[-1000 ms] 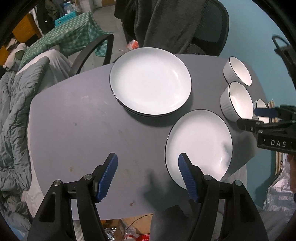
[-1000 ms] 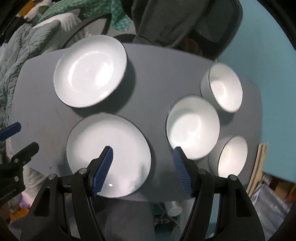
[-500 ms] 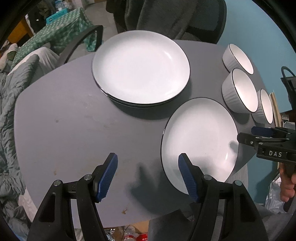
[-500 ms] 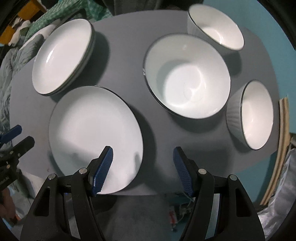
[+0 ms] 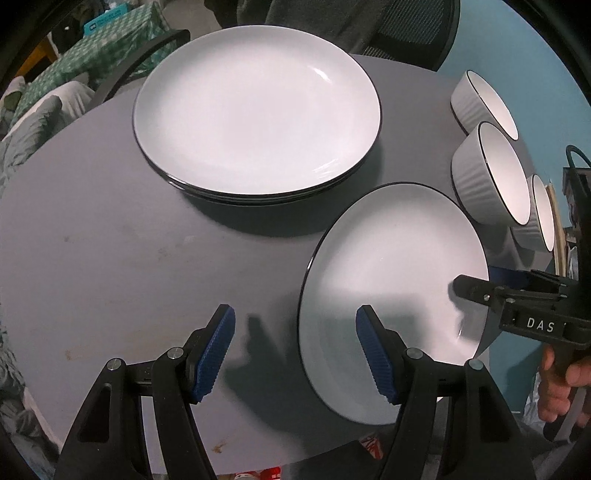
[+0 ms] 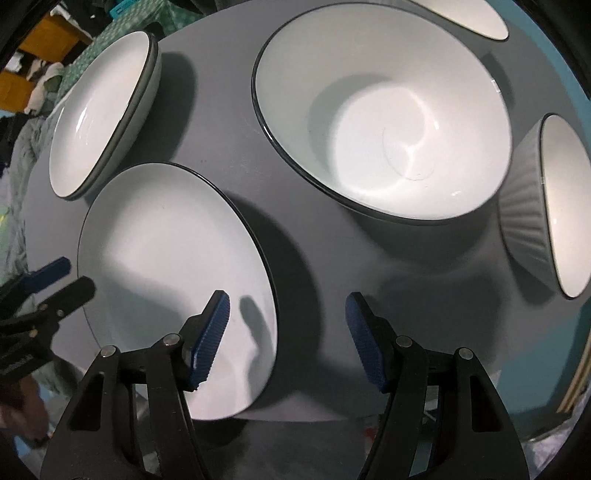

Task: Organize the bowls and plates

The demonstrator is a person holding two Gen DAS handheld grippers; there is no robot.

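A single white plate (image 5: pixel 391 273) with a dark rim lies at the near right of the grey table (image 5: pixel 110 240). A stack of like plates (image 5: pixel 255 110) sits behind it. Three white ribbed bowls (image 5: pixel 487 177) line the right edge. My left gripper (image 5: pixel 295 350) is open, low over the table, its right finger over the single plate's left edge. My right gripper (image 6: pixel 286 339) is open and straddles the same plate's (image 6: pixel 170 258) right rim; a wide bowl (image 6: pixel 384 122) lies just ahead and a ribbed bowl (image 6: pixel 543 206) to its right.
A dark office chair (image 5: pixel 388 29) draped with cloth stands behind the table. A grey quilt (image 5: pixel 22 140) and a green checked cloth (image 5: pixel 96 48) lie at the left. A teal wall (image 5: pixel 517 48) is at the right.
Both grippers have come down and forward toward the table. The single plate and the bowls now loom much larger. Both grippers stay open; nothing on the table has moved.
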